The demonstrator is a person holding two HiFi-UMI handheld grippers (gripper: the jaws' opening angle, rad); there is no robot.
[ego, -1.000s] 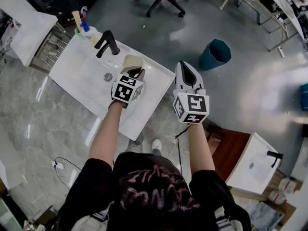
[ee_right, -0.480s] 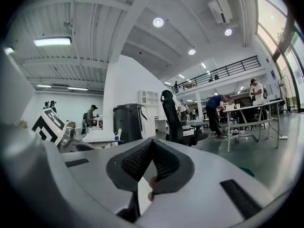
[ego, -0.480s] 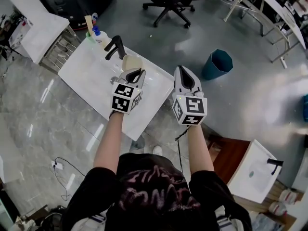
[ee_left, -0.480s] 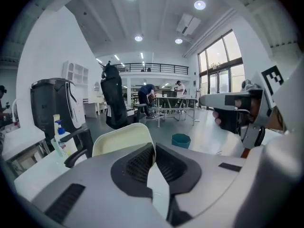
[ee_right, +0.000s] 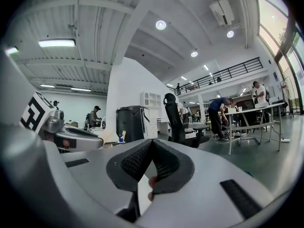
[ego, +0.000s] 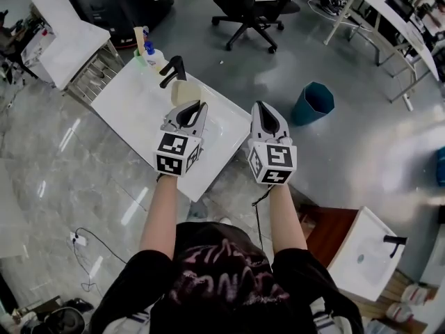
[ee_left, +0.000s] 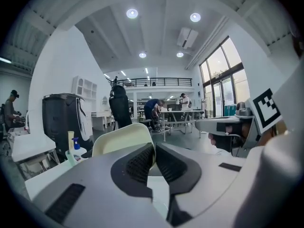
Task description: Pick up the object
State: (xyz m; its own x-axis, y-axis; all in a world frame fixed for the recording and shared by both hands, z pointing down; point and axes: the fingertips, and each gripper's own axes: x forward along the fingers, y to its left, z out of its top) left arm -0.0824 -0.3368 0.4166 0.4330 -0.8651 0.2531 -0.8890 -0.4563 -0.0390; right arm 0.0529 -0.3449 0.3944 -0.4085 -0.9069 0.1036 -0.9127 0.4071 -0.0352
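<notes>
The object is a cream, rounded, thin-walled piece (ego: 185,91). My left gripper (ego: 201,105) is shut on its near edge and holds it in the air over the white sink basin (ego: 132,106). In the left gripper view the cream object (ee_left: 118,139) stands up left of the jaw tips, and the left gripper (ee_left: 154,146) pinches its rim between the dark pads. My right gripper (ego: 259,106) hovers beside it past the basin's right edge, shut and holding nothing; in its own view the right gripper (ee_right: 152,141) has its pads touching.
A black faucet (ego: 172,70) and a soap bottle with a blue cap (ego: 149,50) stand at the basin's far end. On the floor are a teal waste bin (ego: 313,103) and an office chair (ego: 243,5). A second sink (ego: 365,256) is at the lower right.
The left gripper keeps its hold on the cream object throughout. In the head view both grippers sit lower in the picture and the basin has drawn farther off to the upper left.
</notes>
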